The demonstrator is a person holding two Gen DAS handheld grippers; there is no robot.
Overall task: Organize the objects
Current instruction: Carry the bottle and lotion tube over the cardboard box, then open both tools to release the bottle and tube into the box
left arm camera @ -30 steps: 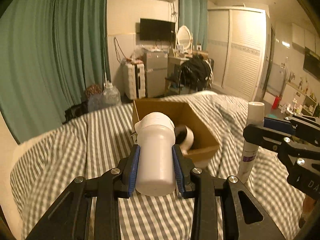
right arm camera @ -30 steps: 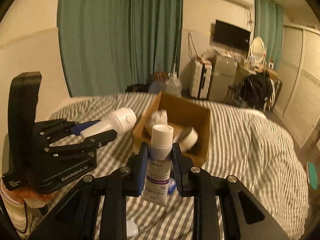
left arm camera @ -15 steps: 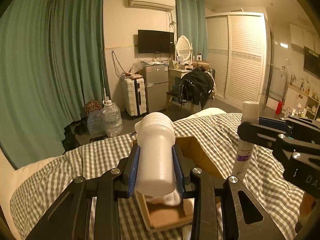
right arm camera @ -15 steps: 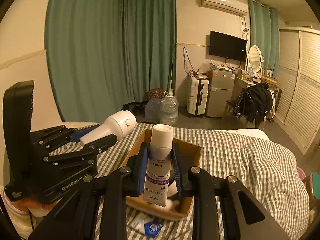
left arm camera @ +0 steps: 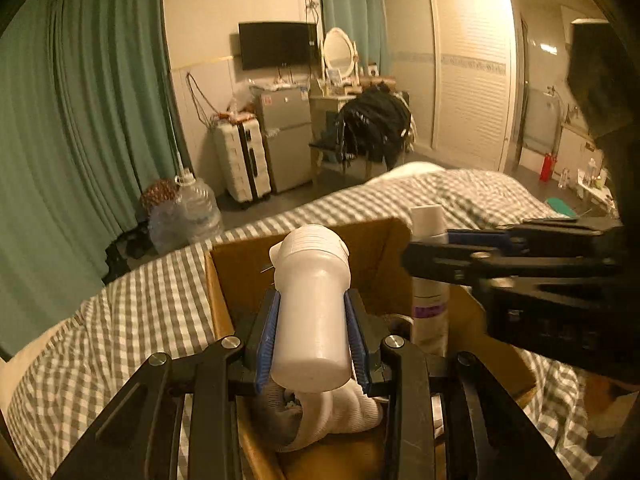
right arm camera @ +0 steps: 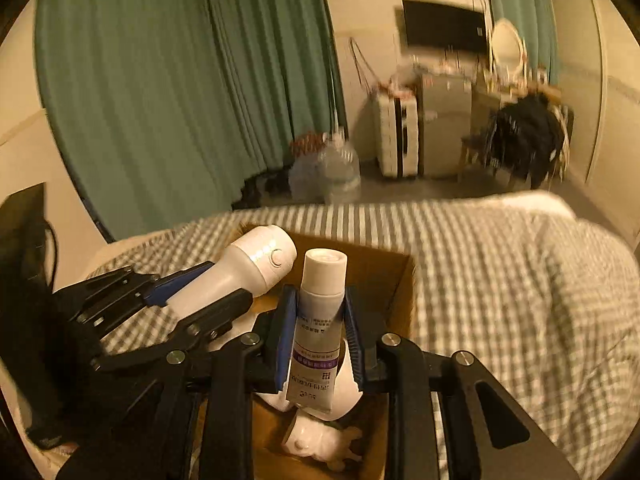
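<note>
**Two items held over a cardboard box on the bed**

- Left tongs (left arm camera: 312, 334): clamped on a white plastic bottle (left arm camera: 310, 312), plain, no legible label.
- Right tongs (right arm camera: 320, 332): clamped on a white tube (right arm camera: 318, 328), cap up, with a purple band and small dark print too fine to read.
- Cardboard box (left arm camera: 244, 256): open, on the checked bedcover (right arm camera: 500, 280), below both items.
- Box contents: a pale sock (left arm camera: 340, 412); a small white figurine (right arm camera: 320, 440).
</note>
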